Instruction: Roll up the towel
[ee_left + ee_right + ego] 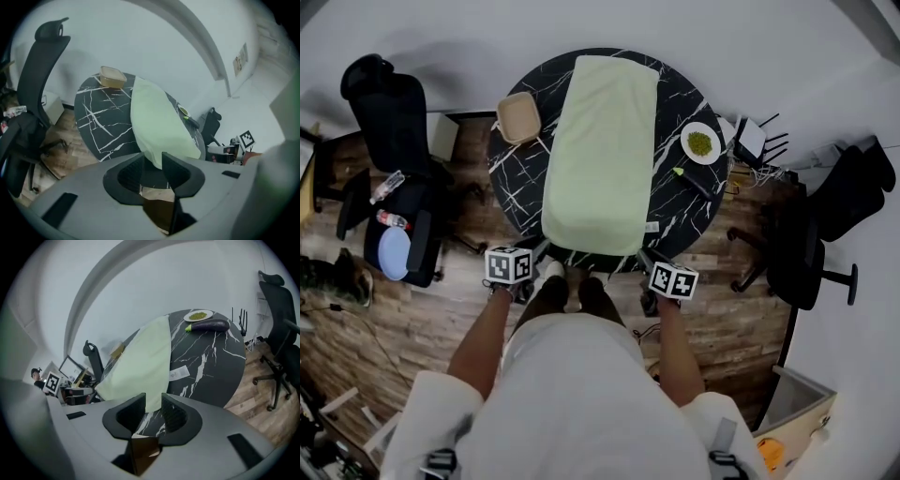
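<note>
The fingers (pixel 130 169) of the left gripper (pixel 151 160) stand close together, pinching the towel's (pixel 600 155) near left corner. The right gripper (pixel 153 399) has its fingers (pixel 174 412) as narrowly set on the near right corner. Both grips sit at the near edge of the table (pixel 517 178), a round black top with white veins.

A black office chair (pixel 389 122) stands left of the table and another chair (pixel 825 234) to its right, both clear of it. On the table's far left part a tan container (pixel 517 116) sits just beside the towel's long edge. On the table's right part, apart from the cloth, lie a white plate (pixel 701 143) of green food and a dark eggplant (pixel 208 325) just before it. A paper slip (pixel 179 373) lies near the table's front right edge, just beside the towel.

The towel is pale green, spread flat and unrolled across the table's middle from far edge to near. Its near end overhangs the table.
</note>
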{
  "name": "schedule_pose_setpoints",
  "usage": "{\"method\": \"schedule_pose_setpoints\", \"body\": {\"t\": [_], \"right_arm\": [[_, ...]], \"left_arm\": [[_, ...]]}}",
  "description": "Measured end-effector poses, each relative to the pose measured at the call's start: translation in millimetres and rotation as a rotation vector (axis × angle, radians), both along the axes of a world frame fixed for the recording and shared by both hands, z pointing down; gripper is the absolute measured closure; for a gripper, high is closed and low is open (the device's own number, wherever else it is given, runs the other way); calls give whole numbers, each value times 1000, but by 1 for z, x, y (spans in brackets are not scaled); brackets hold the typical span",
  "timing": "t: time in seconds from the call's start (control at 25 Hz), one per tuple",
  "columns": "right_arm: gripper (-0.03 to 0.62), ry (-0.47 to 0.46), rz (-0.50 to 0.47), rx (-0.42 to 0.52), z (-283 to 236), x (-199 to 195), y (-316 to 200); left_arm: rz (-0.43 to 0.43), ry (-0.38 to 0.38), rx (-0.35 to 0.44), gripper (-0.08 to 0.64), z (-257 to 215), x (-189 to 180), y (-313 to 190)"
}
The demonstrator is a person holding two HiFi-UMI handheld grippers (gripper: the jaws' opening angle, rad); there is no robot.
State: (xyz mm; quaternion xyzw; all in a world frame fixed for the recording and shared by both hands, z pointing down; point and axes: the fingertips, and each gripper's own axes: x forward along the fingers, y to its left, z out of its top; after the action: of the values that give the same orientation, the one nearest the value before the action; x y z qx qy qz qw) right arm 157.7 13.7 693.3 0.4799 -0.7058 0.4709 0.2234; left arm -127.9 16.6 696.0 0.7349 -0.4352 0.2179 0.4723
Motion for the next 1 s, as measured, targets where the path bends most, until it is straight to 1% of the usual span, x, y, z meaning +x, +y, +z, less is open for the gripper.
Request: {"method": "schedule_pose_setpoints", "body": {"t": [0.08,0.16,0.28,0.4,0.56,0.64,0.68,0.72,0.84,0.88,0.92,1.0], "right_arm": [[497,14,1,-43,13,3,3],[497,7,7,-79,22,2,6],[484,-12,11,-107,29,-4,4],[456,7,-28,-125,35,-11,1],[457,-2,1,-147,40,-10,-1],[459,12,14,-164,42,-7,-2],[461,24,17,-173,44,-5,-1],[470,34,18,-182,46,-4,-1],[543,29,24,-196,49,-4,0],[556,26,23,-195,50,-5,-1],[562,25,21,-195,50,-6,-1],[568,17,24,-189,48,-6,-2]], "left_arm": [[-3,-6,-38,445,11,1,0],[11,-6,-59,445,17,4,-1],[-7,22,-70,445,18,7,-6],[-25,40,-76,445,18,9,-14],[-24,34,-108,450,24,11,-18],[-17,20,-126,465,28,12,-18],[-12,7,-134,484,30,11,-17],[-7,-9,-141,526,32,11,-17],[34,-50,-149,549,36,12,-15],[50,-54,-147,551,36,13,-14],[55,-50,-146,552,35,14,-14],[33,-26,-149,552,33,13,-12]]}}
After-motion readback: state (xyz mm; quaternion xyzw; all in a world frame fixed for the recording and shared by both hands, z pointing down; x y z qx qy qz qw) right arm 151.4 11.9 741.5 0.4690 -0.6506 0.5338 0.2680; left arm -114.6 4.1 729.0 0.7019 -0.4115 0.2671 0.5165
